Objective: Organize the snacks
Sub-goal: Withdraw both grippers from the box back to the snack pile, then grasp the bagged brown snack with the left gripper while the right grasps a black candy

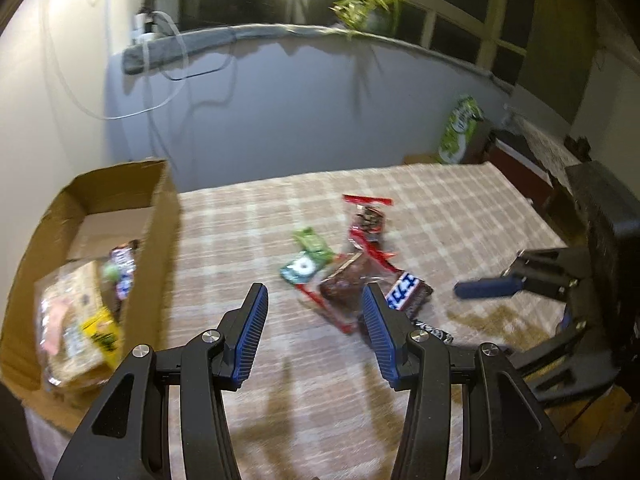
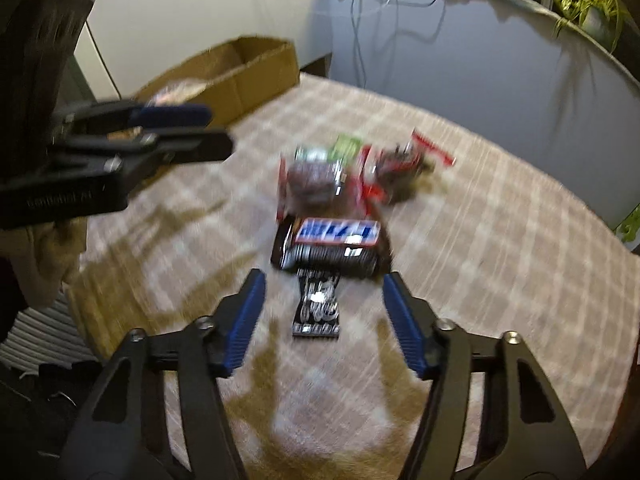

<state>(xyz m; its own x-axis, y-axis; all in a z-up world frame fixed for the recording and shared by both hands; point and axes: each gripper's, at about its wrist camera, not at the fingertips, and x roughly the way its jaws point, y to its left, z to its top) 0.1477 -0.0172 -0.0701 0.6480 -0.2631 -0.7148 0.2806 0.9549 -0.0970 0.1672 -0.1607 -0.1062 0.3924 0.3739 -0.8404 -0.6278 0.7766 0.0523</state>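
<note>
Home room, checked tablecloth (image 1: pixel 440 208), potted plant (image 1: pixel 372 8) on windowsill, paned window (image 1: pixel 460 20)

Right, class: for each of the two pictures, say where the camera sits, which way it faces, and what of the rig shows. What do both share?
Left wrist view: sits on the left claw, faces down across the checked tablecloth at the snack pile and cardboard box; right claw enters from the right.
Right wrist view: sits on the right claw, faces down at the blue-labelled bar; left claw enters from the left.
Shared: pile, box, tablecloth, potted plant.
</note>
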